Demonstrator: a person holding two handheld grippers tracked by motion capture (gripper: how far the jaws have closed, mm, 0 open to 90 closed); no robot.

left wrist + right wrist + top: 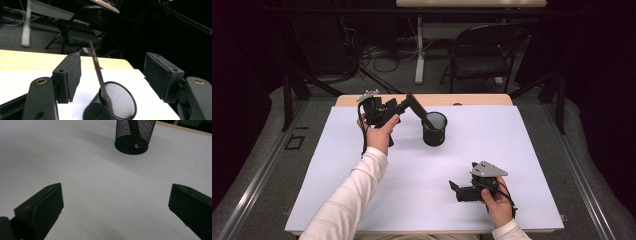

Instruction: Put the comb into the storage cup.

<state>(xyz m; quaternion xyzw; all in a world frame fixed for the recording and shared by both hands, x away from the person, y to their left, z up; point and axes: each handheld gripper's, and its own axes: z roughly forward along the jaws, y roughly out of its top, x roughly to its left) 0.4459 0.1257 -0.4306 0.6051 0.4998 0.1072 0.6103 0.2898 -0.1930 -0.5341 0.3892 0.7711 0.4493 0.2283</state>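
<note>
Thin dark stick (98, 72) in round blk mesh cup (434, 128)

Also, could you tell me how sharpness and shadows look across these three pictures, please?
High view: even light, dark surroundings, the mesh cup casts a soft shadow on the white sheet. Left gripper view: the thin stick in the cup looks soft, background chair blurred. Right gripper view: jaws slightly soft, the sheet shaded darker toward the upper left.

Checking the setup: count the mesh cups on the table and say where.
1. The black mesh cup stands on the white sheet toward the far edge, a dark stick leaning inside.
</note>
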